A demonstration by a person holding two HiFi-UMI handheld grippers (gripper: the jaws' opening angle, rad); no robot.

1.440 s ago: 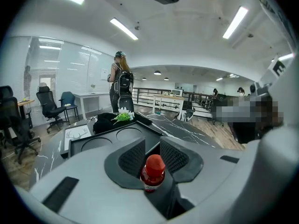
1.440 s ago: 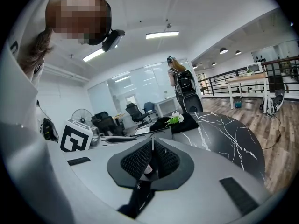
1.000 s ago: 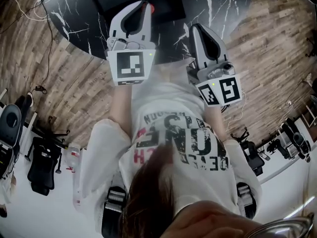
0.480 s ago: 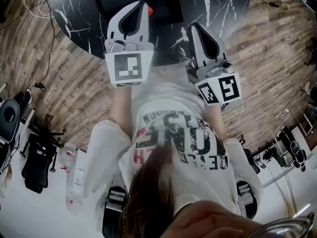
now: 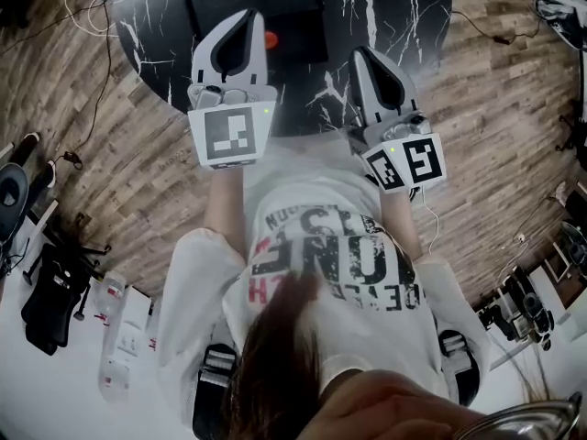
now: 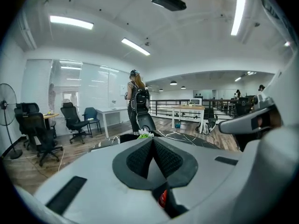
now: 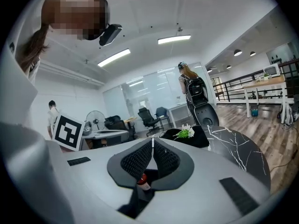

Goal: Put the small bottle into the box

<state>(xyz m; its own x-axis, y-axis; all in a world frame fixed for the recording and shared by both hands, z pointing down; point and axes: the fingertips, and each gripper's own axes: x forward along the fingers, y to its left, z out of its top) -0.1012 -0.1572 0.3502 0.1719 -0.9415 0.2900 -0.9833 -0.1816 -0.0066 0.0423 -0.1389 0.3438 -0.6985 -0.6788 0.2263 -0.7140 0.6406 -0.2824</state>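
Observation:
The small bottle shows its red cap (image 5: 271,38) on the black marble table (image 5: 385,7), just right of my left gripper's tip. A dark box (image 5: 275,3) lies on the table beyond it. My left gripper (image 5: 246,18) is shut and empty, its ribbed pads (image 6: 140,157) meeting; the red cap (image 6: 162,199) peeks through the gap below them. My right gripper (image 5: 363,55) is also shut on nothing, held above the table's near edge. Through the opening under its pads (image 7: 138,160) I see the bottle (image 7: 144,182) with its red cap and white label.
A black block with white flowers (image 7: 189,133) sits at the table's far side. A person with a backpack (image 6: 138,99) stands beyond it. Office chairs (image 6: 39,134), desks and a fan stand around. Cables and plastic bottles (image 5: 112,337) lie on the wooden floor.
Both grippers have risen a little and tilted up. The head view has shifted, so more of the table shows and the red cap sits lower, beside the left gripper's tip.

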